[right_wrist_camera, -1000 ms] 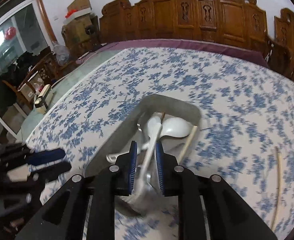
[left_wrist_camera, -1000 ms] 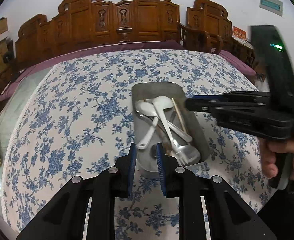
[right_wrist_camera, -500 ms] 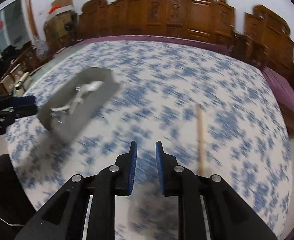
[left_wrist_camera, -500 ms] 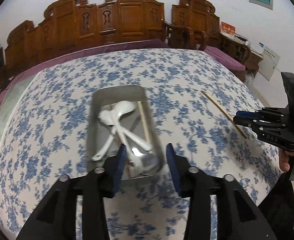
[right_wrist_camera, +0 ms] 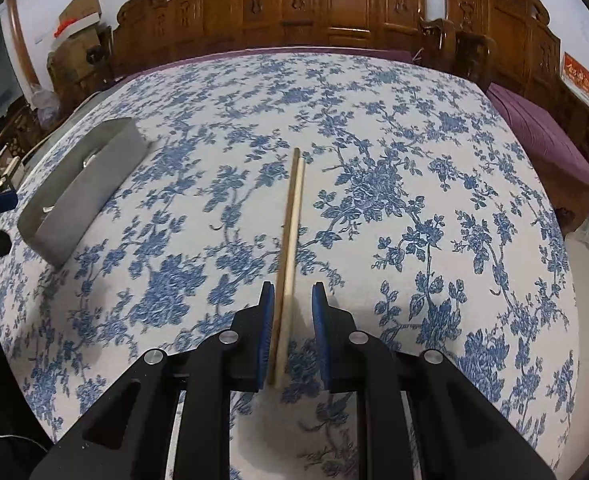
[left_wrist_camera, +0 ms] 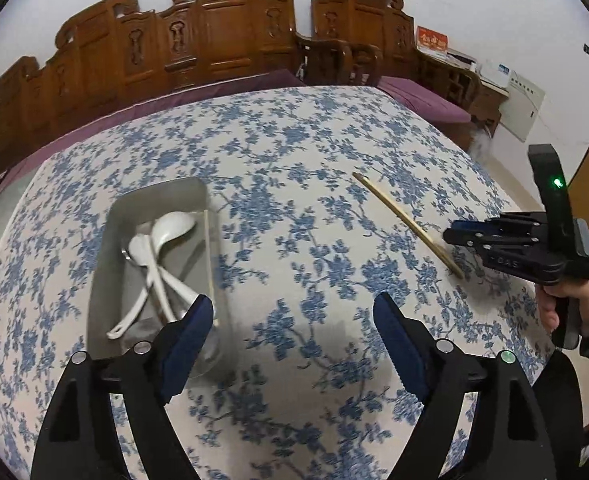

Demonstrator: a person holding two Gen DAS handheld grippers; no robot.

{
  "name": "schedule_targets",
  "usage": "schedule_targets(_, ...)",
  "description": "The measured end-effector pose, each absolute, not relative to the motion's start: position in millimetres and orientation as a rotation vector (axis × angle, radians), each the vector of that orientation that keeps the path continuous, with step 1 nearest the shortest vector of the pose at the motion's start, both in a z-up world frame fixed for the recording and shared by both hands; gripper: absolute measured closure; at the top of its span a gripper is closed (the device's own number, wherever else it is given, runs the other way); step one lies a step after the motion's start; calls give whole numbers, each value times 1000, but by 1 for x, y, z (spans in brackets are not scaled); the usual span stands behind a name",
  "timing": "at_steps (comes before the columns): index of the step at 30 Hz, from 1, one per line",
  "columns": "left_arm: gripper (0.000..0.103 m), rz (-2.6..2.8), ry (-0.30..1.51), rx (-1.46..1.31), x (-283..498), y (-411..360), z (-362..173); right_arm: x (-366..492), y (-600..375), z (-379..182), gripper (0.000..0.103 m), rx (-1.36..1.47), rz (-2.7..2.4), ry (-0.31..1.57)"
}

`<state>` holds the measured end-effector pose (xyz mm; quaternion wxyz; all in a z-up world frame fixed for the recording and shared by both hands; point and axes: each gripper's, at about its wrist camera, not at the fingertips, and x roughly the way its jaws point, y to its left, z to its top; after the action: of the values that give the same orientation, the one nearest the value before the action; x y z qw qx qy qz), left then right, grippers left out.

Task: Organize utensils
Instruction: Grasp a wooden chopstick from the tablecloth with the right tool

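The worktop point(left_wrist_camera: 294, 152), under a blue-flowered cloth, fills both views, with carved wooden chairs point(left_wrist_camera: 222, 32) along its far edge. The left wrist view looks into the metal tray point(left_wrist_camera: 106, 280) from above: two white spoons point(left_wrist_camera: 162, 248) lie crossed inside with one chopstick point(left_wrist_camera: 210, 264) along the tray's right wall. The right wrist view shows only the tray's outer wall at far left, its contents almost entirely hidden.

The left gripper point(left_wrist_camera: 294, 316) hangs above bare cloth just right of the tray; its jaws have just been opening and now stand wide with nothing between them. That view also shows the right gripper point(left_wrist_camera: 454, 236) from the side, held in a hand point(left_wrist_camera: 574, 304), its tip at the near end of a chopstick point(left_wrist_camera: 406, 224) lying well apart from the tray. Only the right wrist view shows that gap: the right gripper's jaws stand narrowly parted on either side of the stick's near end, not pressing it, and the stick there reads as a pair of chopsticks point(right_wrist_camera: 290, 240) lying side by side.
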<state>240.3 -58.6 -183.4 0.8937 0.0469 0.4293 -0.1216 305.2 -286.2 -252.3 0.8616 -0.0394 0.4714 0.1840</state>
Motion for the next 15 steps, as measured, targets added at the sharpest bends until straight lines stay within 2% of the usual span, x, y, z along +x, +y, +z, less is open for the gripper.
schedule_targets(15, 23, -267, 957, 86, 242, -78, -211, 332, -276, -269, 82, -144, 370, 1048)
